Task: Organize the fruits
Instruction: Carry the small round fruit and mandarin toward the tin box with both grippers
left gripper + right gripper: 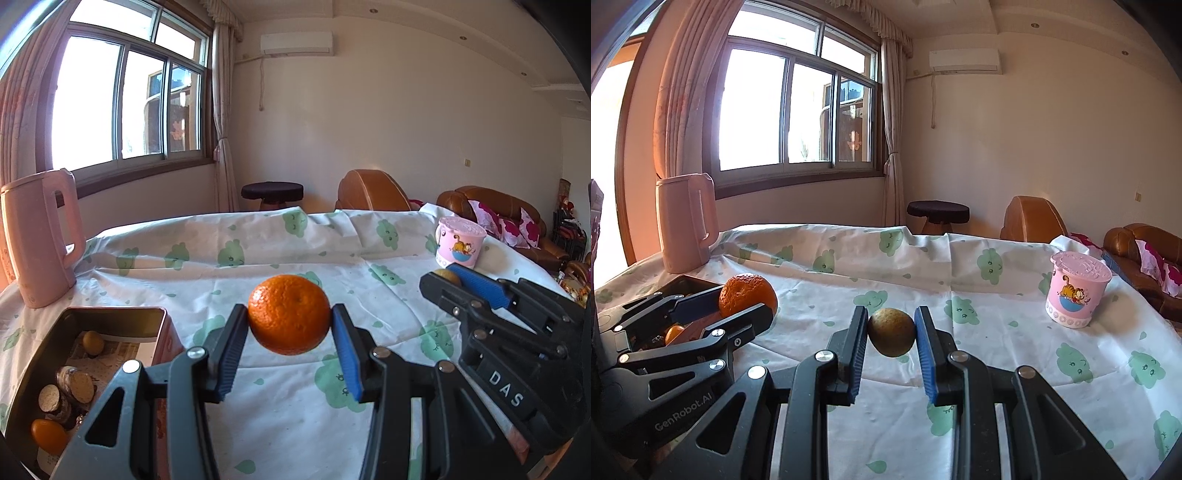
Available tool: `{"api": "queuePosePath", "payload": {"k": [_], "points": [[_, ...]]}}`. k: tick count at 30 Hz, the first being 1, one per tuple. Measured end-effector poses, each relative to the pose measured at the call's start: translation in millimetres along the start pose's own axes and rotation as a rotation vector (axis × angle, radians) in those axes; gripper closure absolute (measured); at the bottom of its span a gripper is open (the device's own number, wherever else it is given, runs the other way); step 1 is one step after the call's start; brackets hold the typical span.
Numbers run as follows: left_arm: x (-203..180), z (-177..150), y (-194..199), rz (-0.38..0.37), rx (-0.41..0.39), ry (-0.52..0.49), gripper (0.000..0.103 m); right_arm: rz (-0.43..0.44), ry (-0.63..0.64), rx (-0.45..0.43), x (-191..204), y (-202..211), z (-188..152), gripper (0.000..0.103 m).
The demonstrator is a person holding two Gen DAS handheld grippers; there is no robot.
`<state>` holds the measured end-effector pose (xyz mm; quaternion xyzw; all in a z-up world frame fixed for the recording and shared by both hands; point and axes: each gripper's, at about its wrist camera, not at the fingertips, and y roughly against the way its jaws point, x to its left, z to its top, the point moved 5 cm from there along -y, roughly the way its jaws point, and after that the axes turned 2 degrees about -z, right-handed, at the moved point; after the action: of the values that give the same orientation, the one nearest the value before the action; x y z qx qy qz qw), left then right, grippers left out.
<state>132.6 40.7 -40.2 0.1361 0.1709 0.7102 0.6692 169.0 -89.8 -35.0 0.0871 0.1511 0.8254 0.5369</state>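
Observation:
My left gripper (290, 321) is shut on an orange (289, 318) and holds it above the cloth-covered table; both show at the left of the right wrist view, the orange (746, 295) between the fingers. My right gripper (891, 326) is shut on a small brownish-green fruit (892, 331), also lifted off the table; that fruit (447, 277) peeks out in the left wrist view. A dark rectangular tin (110, 314) sits at the lower left, holding a small yellow fruit (93, 342), an orange fruit (48, 435) and several foil-wrapped rounds (74, 386).
A pink kettle (40, 240) stands at the table's far left, behind the tin. A pink cartoon cup (1076, 293) with a lid stands at the far right. The table wears a white cloth (258, 258) with green prints. Brown sofas and a stool lie beyond.

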Motion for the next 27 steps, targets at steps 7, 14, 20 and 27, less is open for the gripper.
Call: {"api": "queuePosePath", "payload": {"k": [7,14,20,27], "points": [[-1.1,1.2,6.8,0.029,-0.033,-0.023,0.055,-0.002,0.012,-0.016,1.4,3.2,0.5,0.075],[3.9,1.8,8.6,0.050,-0.036,-0.019,0.055,0.000,0.027,-0.023,4.0,5.0,1.7,0.075],[8.2,6.2,23.8,0.049,-0.081,-0.009,0.055,0.031,0.034,0.002,12.7,3.1,0.9,0.075],[18.4,10.0,38.6,0.045,-0.088,-0.001,0.055,0.096,0.035,0.008,35.6,4.5,13.8,0.075]]}}
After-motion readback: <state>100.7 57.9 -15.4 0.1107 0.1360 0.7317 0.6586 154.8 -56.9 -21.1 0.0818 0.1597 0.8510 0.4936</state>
